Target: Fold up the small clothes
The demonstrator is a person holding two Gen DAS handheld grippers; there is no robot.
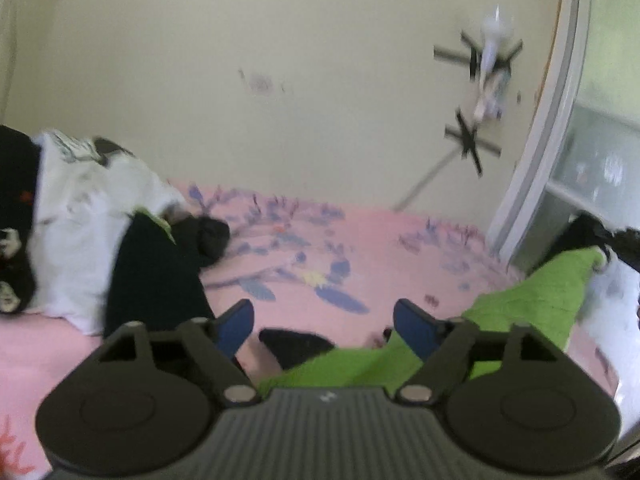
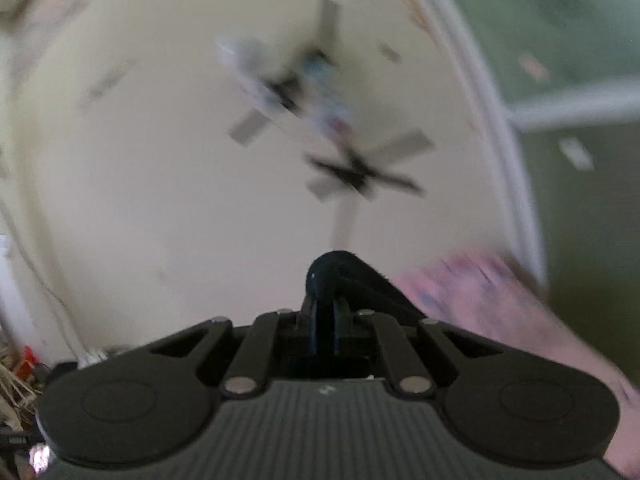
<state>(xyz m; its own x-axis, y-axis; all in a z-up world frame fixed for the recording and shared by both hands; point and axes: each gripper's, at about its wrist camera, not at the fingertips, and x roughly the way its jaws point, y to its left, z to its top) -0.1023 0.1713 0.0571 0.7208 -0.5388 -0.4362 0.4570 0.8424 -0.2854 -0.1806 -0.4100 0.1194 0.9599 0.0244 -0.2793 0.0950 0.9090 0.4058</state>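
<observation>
In the left wrist view my left gripper (image 1: 324, 314) stands open low over a pink bed sheet (image 1: 360, 248) with a blue flower print. A bright green garment (image 1: 532, 300) lies across the sheet and runs under its right finger; a small black piece (image 1: 296, 346) lies between the fingers. Neither pad presses on cloth. At the left lies a pile of white clothes (image 1: 80, 216) and black clothes (image 1: 156, 272). The right wrist view is blurred. My right gripper (image 2: 325, 312) is shut on a dark cloth (image 2: 344, 276) that loops up over the fingertips and hangs off to the right.
A cream wall (image 1: 280, 60) rises behind the bed, with an object taped on by black strips (image 1: 488, 80). A white frame (image 1: 552, 120) and a window stand at the right. Clutter and a white cable (image 2: 60, 320) sit low at the left of the right wrist view.
</observation>
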